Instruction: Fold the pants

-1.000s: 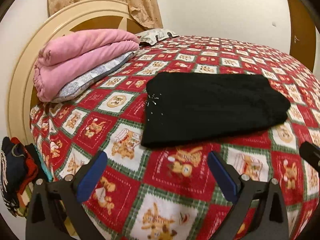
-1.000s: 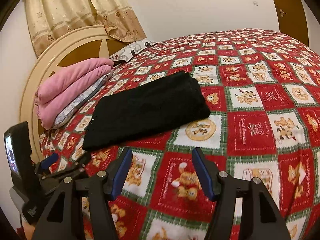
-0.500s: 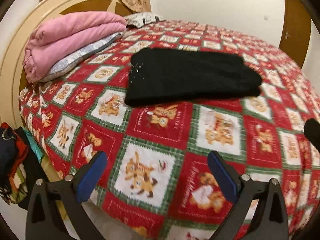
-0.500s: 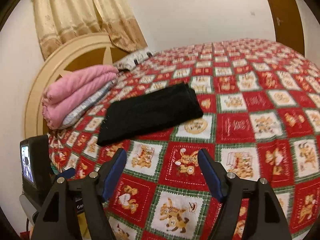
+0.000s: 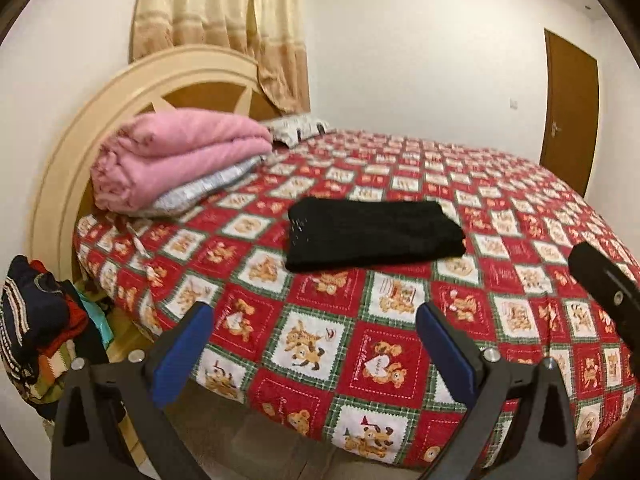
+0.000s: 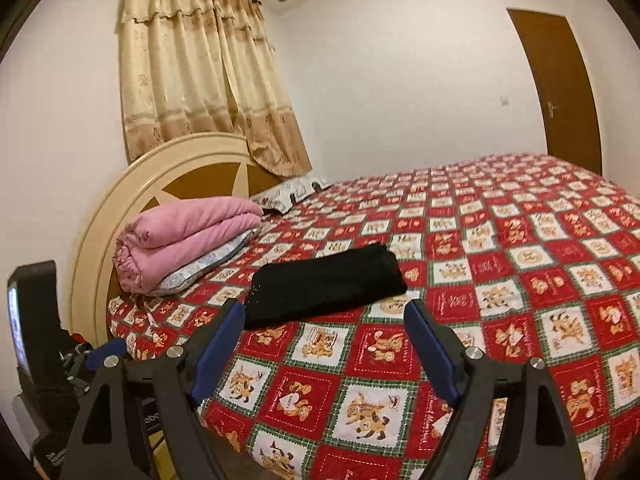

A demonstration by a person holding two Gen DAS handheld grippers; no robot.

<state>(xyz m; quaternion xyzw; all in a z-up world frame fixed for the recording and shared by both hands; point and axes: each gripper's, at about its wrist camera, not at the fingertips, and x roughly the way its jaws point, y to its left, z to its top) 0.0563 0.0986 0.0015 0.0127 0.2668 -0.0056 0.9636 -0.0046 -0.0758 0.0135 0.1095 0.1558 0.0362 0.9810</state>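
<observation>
The pants (image 5: 374, 234) lay folded into a flat black rectangle on the bed (image 5: 520, 280), on the red teddy-bear quilt, toward the headboard (image 5: 60, 184) side and near the edge closest to the grippers. Nothing touched them. The left gripper (image 5: 312, 348) hung over the near edge of the bed, well short of the pants, its blue pads (image 5: 182, 344) spread wide with only quilt showing between them. The right gripper (image 6: 324, 344) hovered likewise off the near edge, its jaws opening and empty. Beyond the pants, a pink blanket (image 5: 176, 160) sat folded on a grey pillow (image 5: 208, 192) against the headboard. A heap of clothes (image 5: 36, 332) sat off the bed's corner, a curtain (image 6: 200, 92) hung behind, and a brown door (image 6: 556, 92) stood in the far wall.
</observation>
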